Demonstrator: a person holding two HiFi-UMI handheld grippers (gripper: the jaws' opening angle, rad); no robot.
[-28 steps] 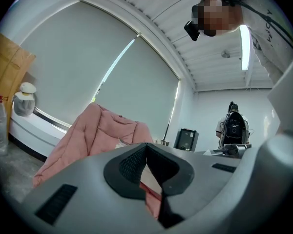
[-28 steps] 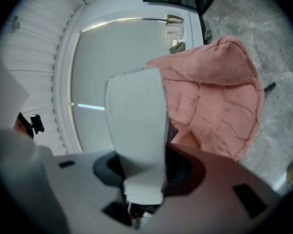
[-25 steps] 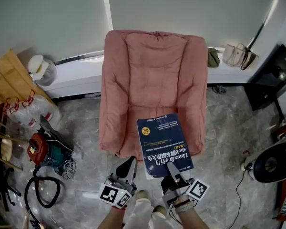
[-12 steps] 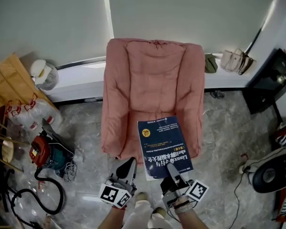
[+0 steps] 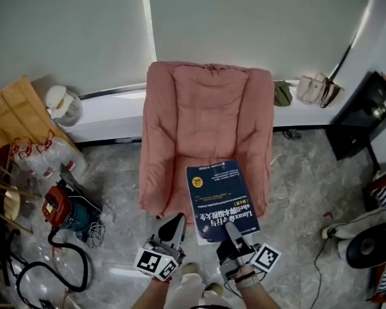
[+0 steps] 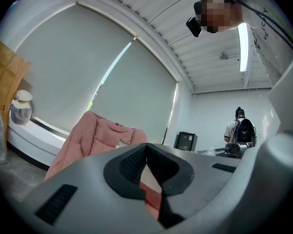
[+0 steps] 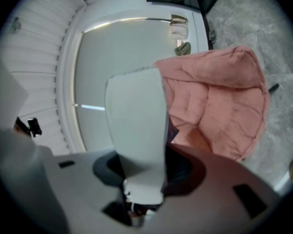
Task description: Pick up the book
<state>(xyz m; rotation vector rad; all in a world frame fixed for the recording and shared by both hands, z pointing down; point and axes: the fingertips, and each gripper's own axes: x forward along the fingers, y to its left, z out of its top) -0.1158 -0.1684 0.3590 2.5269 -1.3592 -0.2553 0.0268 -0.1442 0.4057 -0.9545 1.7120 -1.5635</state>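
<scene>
A dark blue book (image 5: 219,198) with yellow and white print hangs flat over the front of a pink padded armchair (image 5: 206,121). My right gripper (image 5: 229,227) is shut on the book's near edge. In the right gripper view the book (image 7: 136,126) shows as a pale slab clamped between the jaws (image 7: 141,179), with the armchair (image 7: 219,106) behind it. My left gripper (image 5: 175,223) is just left of the book, shut and empty. In the left gripper view its tips (image 6: 146,149) meet in front of the armchair (image 6: 88,135).
A red and teal vacuum cleaner (image 5: 64,210) with a black hose lies on the marble floor at the left, near plastic bottles (image 5: 45,159) and a wooden board (image 5: 13,108). Bags (image 5: 315,89) sit on the window ledge. At the right are a black cabinet (image 5: 367,114) and a fan (image 5: 373,243).
Both grippers have risen a little, the right one carrying the book. The armchair now sits lower in the head view. Neither gripper's jaws have changed.
</scene>
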